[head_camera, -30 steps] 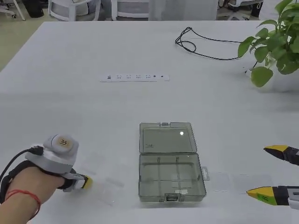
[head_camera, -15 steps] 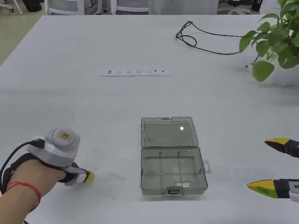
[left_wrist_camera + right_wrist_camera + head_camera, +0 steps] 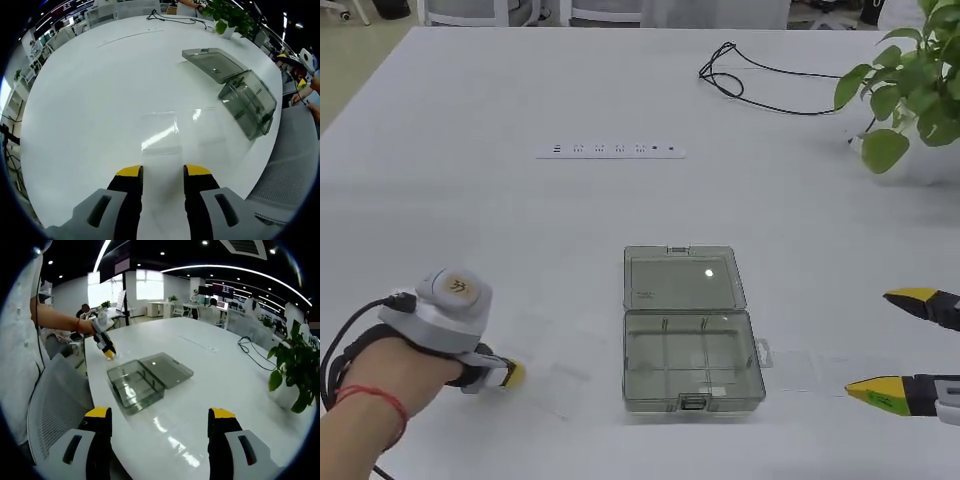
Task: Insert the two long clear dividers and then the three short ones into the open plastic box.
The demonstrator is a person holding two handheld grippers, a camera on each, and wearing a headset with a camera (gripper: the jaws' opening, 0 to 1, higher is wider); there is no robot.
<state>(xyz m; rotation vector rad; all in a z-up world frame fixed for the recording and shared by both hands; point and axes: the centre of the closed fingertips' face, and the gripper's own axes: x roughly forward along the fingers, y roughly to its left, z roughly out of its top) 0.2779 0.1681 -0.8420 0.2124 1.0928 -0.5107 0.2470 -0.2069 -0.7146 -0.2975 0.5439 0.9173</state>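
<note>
Step in hand reads as picking the first divider: the left gripper (image 3: 164,172) sits low over the table (image 3: 470,220), jaws a narrow gap apart with nothing between them, aimed at a clear divider (image 3: 160,132) lying flat just ahead, left of the open plastic box (image 3: 650,400). On the other side the right gripper (image 3: 898,345) hovers with jaws spread wide and empty, near more clear sheet (image 3: 790,372) just beside the box (long or short can't be told, nor whether anything is seated inside yet). Next move likely needs a jaw worked under a thin flat edge, or the sheet slid toward the near table edge, which is close. Behind the box the lid (image 3: 682,280) lies flat, so access from above is free; the power strip (image 3: 610,151), cable (image 3: 750,85) and plant (image 3: 910,90) are well apart
</note>
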